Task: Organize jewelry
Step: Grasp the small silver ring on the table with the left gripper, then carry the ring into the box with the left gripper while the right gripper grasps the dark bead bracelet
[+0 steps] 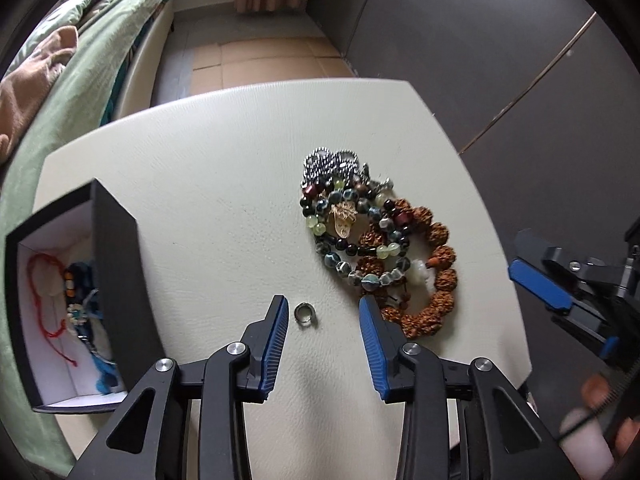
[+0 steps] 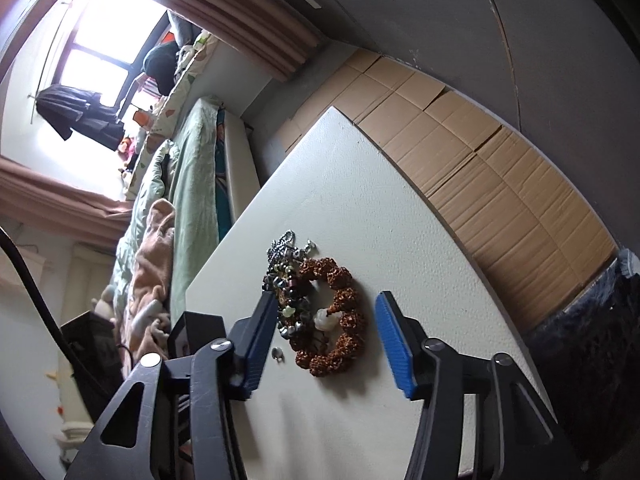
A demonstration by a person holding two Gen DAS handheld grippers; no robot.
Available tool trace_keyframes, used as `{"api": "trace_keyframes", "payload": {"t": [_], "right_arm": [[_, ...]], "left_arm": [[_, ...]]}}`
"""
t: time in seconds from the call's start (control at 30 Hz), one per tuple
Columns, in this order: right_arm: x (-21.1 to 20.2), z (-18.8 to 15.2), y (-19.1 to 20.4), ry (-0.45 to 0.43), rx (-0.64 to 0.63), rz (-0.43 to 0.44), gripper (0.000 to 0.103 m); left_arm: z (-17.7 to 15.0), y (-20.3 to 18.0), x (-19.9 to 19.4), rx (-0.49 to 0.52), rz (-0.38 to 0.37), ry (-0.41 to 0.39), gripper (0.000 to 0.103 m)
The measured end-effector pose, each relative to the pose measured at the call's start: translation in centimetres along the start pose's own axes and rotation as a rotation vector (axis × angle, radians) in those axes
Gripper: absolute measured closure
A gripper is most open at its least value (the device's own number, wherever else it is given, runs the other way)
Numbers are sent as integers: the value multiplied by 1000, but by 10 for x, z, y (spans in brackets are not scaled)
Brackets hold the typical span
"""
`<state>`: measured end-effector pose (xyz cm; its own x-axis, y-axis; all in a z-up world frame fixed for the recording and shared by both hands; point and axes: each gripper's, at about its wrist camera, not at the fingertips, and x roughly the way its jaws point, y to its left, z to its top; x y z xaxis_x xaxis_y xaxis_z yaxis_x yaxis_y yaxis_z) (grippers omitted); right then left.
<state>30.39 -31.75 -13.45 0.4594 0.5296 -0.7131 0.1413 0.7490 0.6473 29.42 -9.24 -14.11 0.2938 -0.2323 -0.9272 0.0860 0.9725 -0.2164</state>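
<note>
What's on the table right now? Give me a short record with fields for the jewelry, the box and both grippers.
surface: white table
loose item: small metal ring, lying between the left gripper fingers, untouched
pile: beaded bracelets, brown seed bracelet on its near side
box: open black box, holds cords and beads
right gripper: open, brown bracelet between fingers

Bedroom surroundings, off-task items only.
Cream tabletop (image 1: 208, 184) stands beside a bed (image 1: 100, 60) with green bedding and a tan blanket (image 1: 36, 68). Flattened cardboard (image 2: 500, 176) covers the floor past it. Pink curtains (image 2: 248, 24) frame a bright window (image 2: 108, 36); dark clothes hang there.
</note>
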Motion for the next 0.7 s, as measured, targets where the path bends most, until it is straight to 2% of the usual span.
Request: {"api": "trace_keyframes", "payload": {"t": [0.07, 0.13, 0.37, 0.43, 0.47, 0.63, 0.7], "right_arm": [[1, 0, 0, 7, 3, 6, 52], [2, 0, 0, 10, 5, 10, 52], [4, 0, 3, 17, -3, 17, 52], [5, -1, 4, 21, -4, 18, 52], [6, -1, 5, 24, -7, 17, 52], [15, -5, 14, 47, -31, 20, 52], [20, -6, 18, 59, -37, 25, 53]], "left_arm": [[0, -1, 7, 1, 15, 9, 65], [-1, -2, 11, 4, 38, 15, 72], [-2, -4, 20, 19, 109, 23, 77], [-1, -7, 21, 30, 144, 26, 88], [-1, -7, 21, 39, 157, 28, 90], [-1, 5, 17, -5, 95, 35, 90], [-1, 11, 10, -15, 88, 13, 90]]}}
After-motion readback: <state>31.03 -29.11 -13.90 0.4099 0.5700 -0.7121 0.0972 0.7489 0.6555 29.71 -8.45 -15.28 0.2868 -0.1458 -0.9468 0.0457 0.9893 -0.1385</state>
